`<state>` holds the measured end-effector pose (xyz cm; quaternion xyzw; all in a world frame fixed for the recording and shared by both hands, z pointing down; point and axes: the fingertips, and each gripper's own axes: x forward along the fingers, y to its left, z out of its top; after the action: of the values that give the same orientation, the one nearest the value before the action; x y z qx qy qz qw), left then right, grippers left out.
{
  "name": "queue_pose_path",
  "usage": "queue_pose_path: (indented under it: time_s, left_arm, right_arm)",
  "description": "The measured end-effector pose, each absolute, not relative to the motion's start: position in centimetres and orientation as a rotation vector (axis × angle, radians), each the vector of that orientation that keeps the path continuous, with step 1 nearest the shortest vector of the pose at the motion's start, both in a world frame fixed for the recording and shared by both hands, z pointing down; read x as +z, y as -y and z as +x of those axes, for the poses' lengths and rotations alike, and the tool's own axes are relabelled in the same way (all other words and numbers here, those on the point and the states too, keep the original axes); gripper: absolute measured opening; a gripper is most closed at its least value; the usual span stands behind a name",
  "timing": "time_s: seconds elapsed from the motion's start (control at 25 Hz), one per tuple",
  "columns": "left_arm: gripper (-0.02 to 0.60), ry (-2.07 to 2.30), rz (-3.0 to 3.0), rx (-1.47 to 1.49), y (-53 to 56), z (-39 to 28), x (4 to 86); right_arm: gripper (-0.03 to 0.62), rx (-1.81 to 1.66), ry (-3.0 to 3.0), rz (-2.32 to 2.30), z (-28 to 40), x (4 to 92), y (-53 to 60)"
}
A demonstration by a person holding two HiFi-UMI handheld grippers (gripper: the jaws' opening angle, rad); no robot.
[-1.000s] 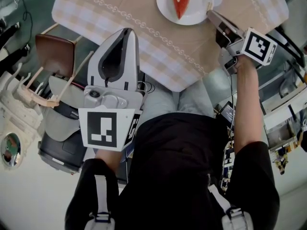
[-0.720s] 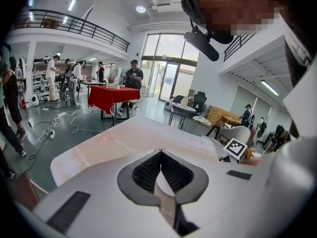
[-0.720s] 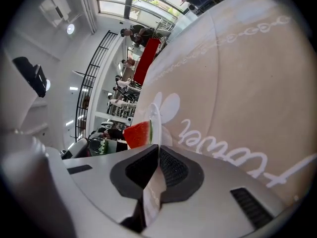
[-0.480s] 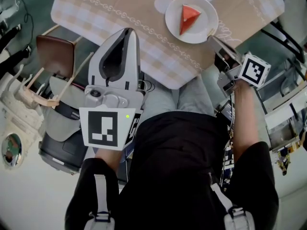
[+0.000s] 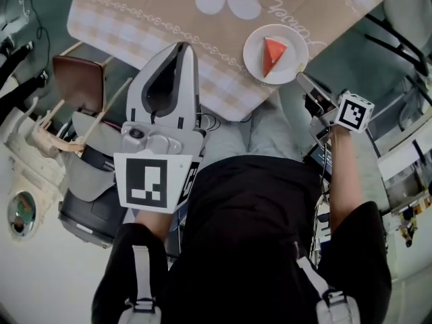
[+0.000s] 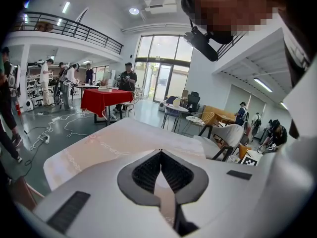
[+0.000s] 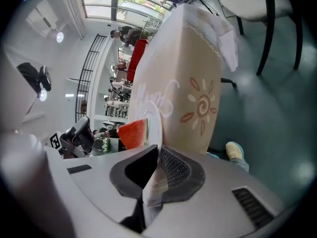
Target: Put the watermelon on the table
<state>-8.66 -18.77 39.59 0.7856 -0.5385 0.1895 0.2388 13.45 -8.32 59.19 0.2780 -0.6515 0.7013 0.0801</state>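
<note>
A red watermelon wedge (image 5: 272, 54) lies on a white plate (image 5: 253, 56) at the near corner of the flower-print table (image 5: 169, 5). My right gripper (image 5: 299, 76) comes in from the lower right and is shut on the plate's rim. Its jaws have just eased slightly wider, and the rim stays pinched between them. In the right gripper view the plate (image 7: 154, 125) stands edge-on in the jaws, with the watermelon (image 7: 133, 134) just behind. My left gripper (image 5: 181, 46) hovers at the table's near edge, shut, nothing between its jaws. The left gripper (image 6: 161, 151) faces the tabletop.
A wooden chair with a brown seat (image 5: 77, 79) stands left of the table, and a dark round bin (image 5: 88, 211) sits below it. Another chair (image 5: 412, 2) is at the top right. A red-clothed table (image 6: 101, 99) and several people are far off.
The plate with the watermelon, held by my right gripper, has slid from further in on the table to its near corner. My left gripper has shifted only a little.
</note>
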Motion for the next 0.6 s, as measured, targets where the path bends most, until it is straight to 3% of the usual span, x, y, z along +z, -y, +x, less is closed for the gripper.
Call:
queue_pose_path:
  time_s: [0.24,0.6]
  left_arm:
    - [0.011,1.463,2.176,0.534,18.6,-6.7,39.0]
    - [0.011,1.446,2.195,0.543,18.4,-5.4,38.6]
  right_arm:
    - [0.077,2.093,2.009,0.819,13.7,59.5,8.8]
    - [0.028,2.114,1.974,0.804,14.2,59.3,7.5]
